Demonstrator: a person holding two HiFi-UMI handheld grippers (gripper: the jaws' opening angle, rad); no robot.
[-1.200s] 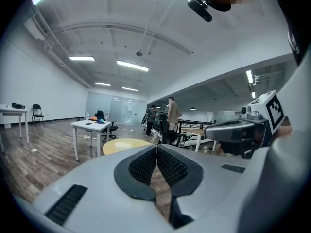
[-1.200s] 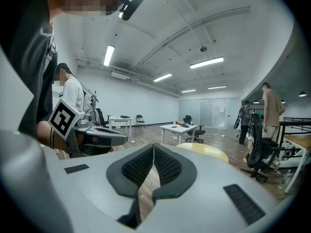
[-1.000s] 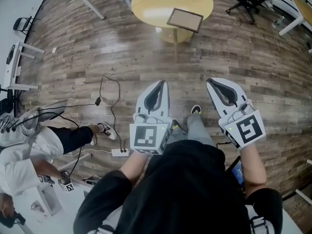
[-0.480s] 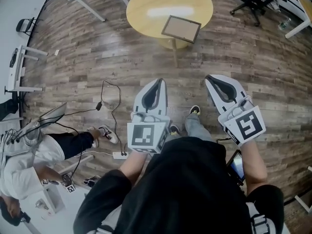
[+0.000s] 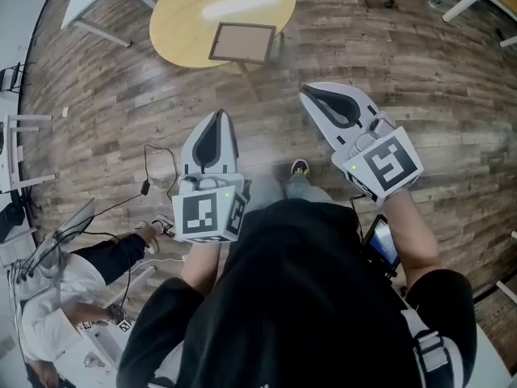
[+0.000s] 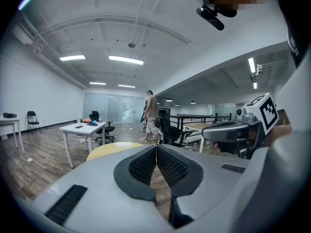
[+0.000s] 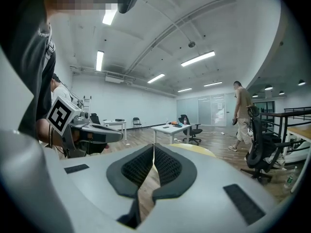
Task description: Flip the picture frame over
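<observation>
Wood-plank floor is filling most of the head view. Round yellow table is standing at the top of that view, ahead of the person wearing the rig, whose black shirt is covering the lower middle. A second person in a white top is sitting on the floor at lower left, and a third person is standing far across the room in the left gripper view. White desk is standing beyond the yellow table. Left gripper and right gripper are both hanging over bare floor, side by side and pointing toward the table, well apart from it. Left gripper view: ribbed pads are meeting along one line at the tip, nothing between them, so it is closed and empty. Right gripper view: same reading, pads pressing together at the tip, closed and empty. Picture frame is lying flat on the table, near the edge facing the grippers, untouched. It is showing a dull brown panel inside a dark border; cannot tell whether that is its front or back. Black cable is trailing across the floor left of the left gripper.
</observation>
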